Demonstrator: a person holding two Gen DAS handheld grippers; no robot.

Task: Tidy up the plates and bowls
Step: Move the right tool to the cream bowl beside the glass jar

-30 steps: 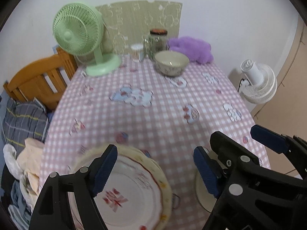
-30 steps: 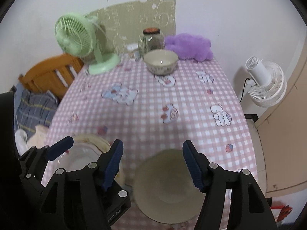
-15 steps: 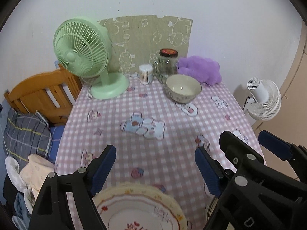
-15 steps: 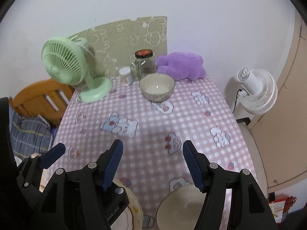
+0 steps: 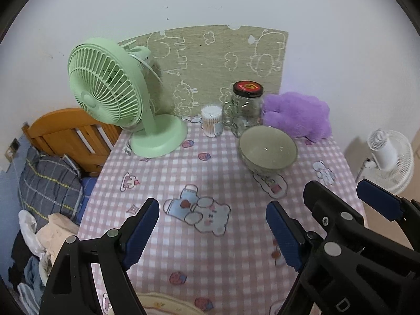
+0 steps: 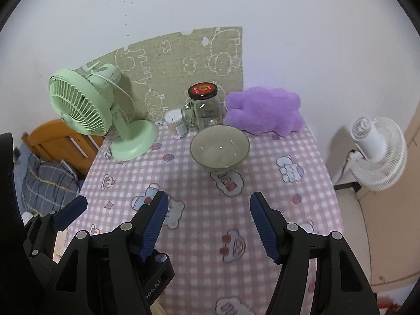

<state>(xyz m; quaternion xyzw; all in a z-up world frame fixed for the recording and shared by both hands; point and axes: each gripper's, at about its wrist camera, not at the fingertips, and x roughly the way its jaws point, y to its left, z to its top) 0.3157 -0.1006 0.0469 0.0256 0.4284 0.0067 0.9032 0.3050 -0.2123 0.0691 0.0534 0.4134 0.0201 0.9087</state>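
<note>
A pale bowl [image 5: 267, 151] stands at the far end of the pink checked table [image 5: 225, 257]; it also shows in the right wrist view [image 6: 219, 147]. Only the cream rim of a decorated plate [image 5: 165, 303] shows at the bottom edge of the left wrist view. My left gripper [image 5: 212, 232] is open and empty above the table's near half. My right gripper [image 6: 208, 225] is open and empty beside it, to its right. The second near bowl is out of view.
A green desk fan [image 5: 118, 105] stands far left. A cotton swab tub [image 5: 212, 121], a glass jar with a red lid [image 5: 245, 111] and a purple plush [image 5: 298, 115] line the back wall. A white fan [image 6: 378, 152] stands off the table's right edge.
Both grippers have risen and tilted up from the near plate and bowl. The plate has slid almost out of the left view and the near bowl out of the right view.
</note>
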